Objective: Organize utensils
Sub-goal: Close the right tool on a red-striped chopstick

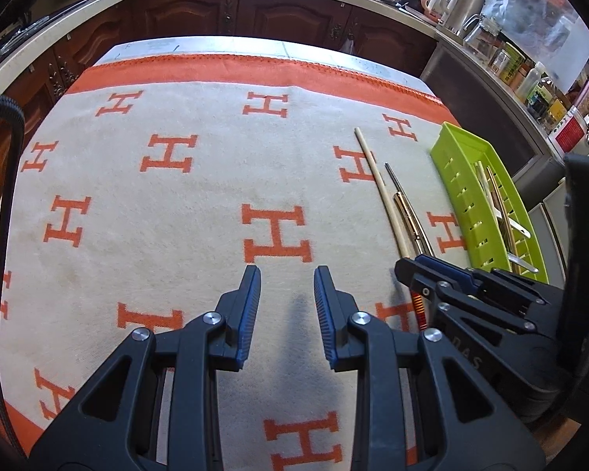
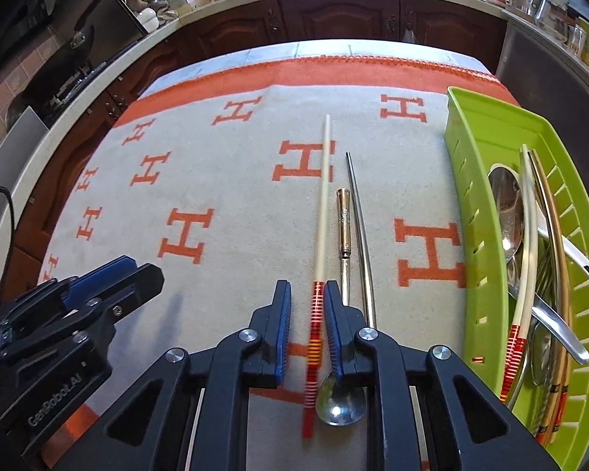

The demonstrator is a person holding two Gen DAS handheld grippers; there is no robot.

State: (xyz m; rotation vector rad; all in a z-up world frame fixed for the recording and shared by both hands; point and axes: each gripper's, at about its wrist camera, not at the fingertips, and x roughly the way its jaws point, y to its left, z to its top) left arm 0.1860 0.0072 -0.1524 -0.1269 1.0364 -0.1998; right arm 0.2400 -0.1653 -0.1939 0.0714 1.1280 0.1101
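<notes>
Left gripper (image 1: 286, 274) spread, empty, at nine o'clock. Right gripper (image 2: 307, 288) pinches the cream chopstick with red-banded end (image 2: 321, 212). Gold-handled steel spoon (image 2: 342, 235) and thin grey metal chopstick (image 2: 359, 216) lie beside it. Green slotted plastic tray (image 2: 467, 204), three o'clock, holds several utensils: partly done. Orange H-patterned cloth (image 2: 216, 180); dark wood kitchen cabinets (image 2: 333, 15) at twelve.

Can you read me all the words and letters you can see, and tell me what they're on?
"H": big orange letters repeated all over the blanket.
"GenRobot.AI": on the side of the left gripper, seen from the right wrist camera.
"DAS": faint raised letters on the right gripper, partly hidden.
Jars and packets on the counter: labels too small and blurred to read.
Spoon handle engraving: too small to read.
</notes>
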